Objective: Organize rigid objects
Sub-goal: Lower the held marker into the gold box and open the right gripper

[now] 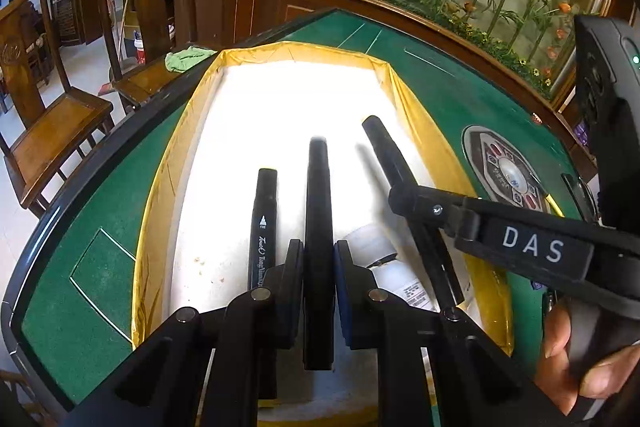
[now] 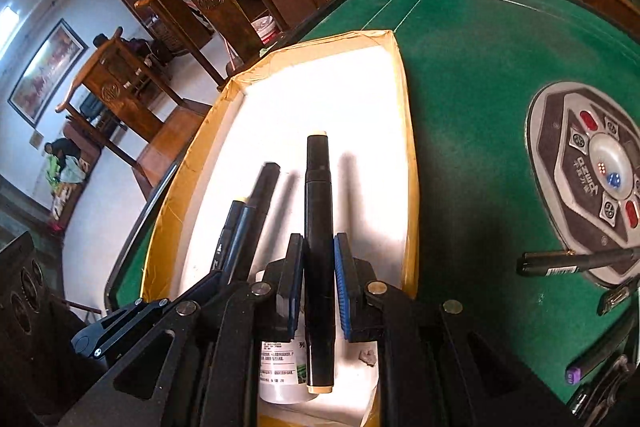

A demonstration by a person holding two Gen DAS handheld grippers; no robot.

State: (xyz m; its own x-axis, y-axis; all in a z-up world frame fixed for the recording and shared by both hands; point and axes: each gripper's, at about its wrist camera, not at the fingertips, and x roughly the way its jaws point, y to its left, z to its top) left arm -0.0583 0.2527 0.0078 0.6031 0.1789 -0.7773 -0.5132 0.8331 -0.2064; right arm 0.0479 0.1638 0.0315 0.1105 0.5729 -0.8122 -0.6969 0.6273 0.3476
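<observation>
Both grippers hang over a white foam box with a yellow-taped rim (image 1: 160,187) on the green felt table (image 1: 440,95). My left gripper (image 1: 319,267) is shut on a black marker (image 1: 319,195) that points away down the box. To its left another black marker (image 1: 264,223) lies on the box floor. My right gripper (image 2: 319,267) is shut on a black marker with cream ends (image 2: 319,195). In the left wrist view the right gripper (image 1: 400,193) comes in from the right with its marker (image 1: 380,143). A white bottle (image 2: 280,367) lies under both.
Several loose pens (image 2: 576,263) and a purple-capped marker (image 2: 600,351) lie on the felt right of the box, by the table's round control panel (image 2: 592,179). Wooden chairs (image 1: 52,115) stand past the table's left edge. A person's hand (image 1: 592,359) grips the right handle.
</observation>
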